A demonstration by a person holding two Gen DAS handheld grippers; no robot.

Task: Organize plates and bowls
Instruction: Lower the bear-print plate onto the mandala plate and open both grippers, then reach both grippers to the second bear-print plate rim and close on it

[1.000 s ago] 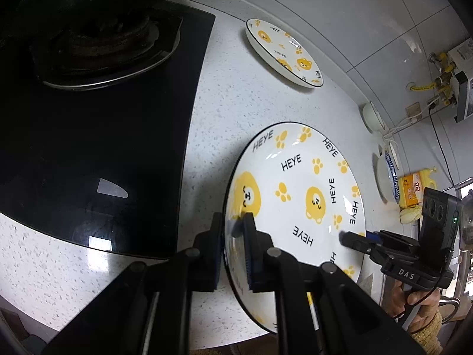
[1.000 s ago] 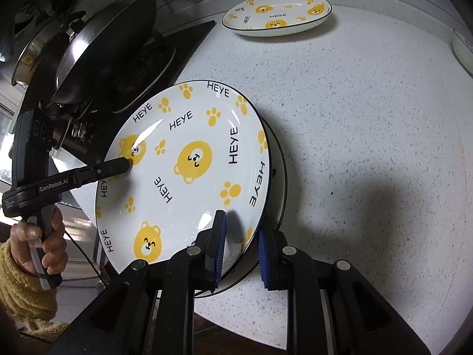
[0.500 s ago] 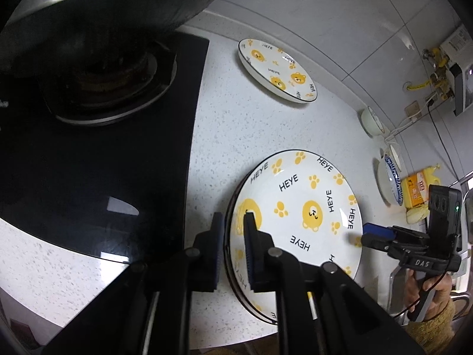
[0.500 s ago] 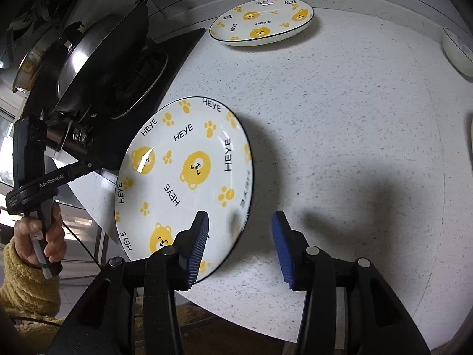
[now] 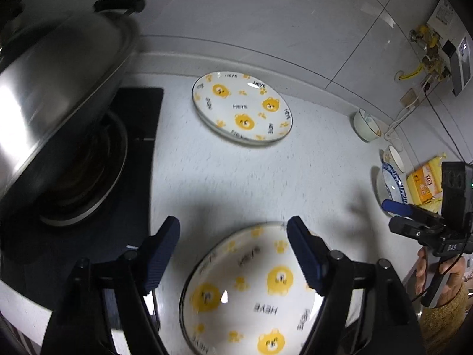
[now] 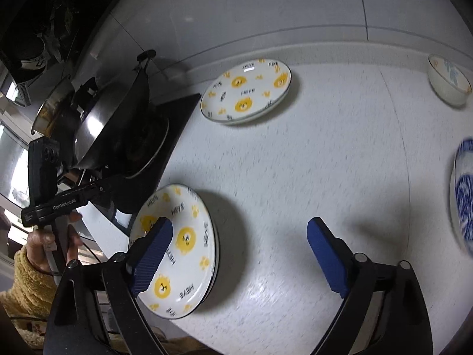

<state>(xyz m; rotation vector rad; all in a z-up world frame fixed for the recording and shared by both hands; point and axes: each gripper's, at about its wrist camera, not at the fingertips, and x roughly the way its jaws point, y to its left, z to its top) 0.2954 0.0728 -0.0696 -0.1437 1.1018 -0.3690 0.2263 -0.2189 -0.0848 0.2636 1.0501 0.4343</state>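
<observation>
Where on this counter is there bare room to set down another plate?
Barest: the speckled counter between the far bear plate, the near stacked bear plates and the blue-patterned dish. Crowded: the wok on the stove and the bowls at the right.

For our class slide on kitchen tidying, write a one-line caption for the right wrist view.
Open right gripper above stacked bear plates; another bear plate sits near the wall.

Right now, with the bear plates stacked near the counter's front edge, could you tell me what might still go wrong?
1. The stacked bear plates sit close to the counter edge; a bump could tip them off.
2. The right tool has just been opening, and one finger hangs over the stack and might clip it.
3. The wok stands near the left tool's side.
</observation>
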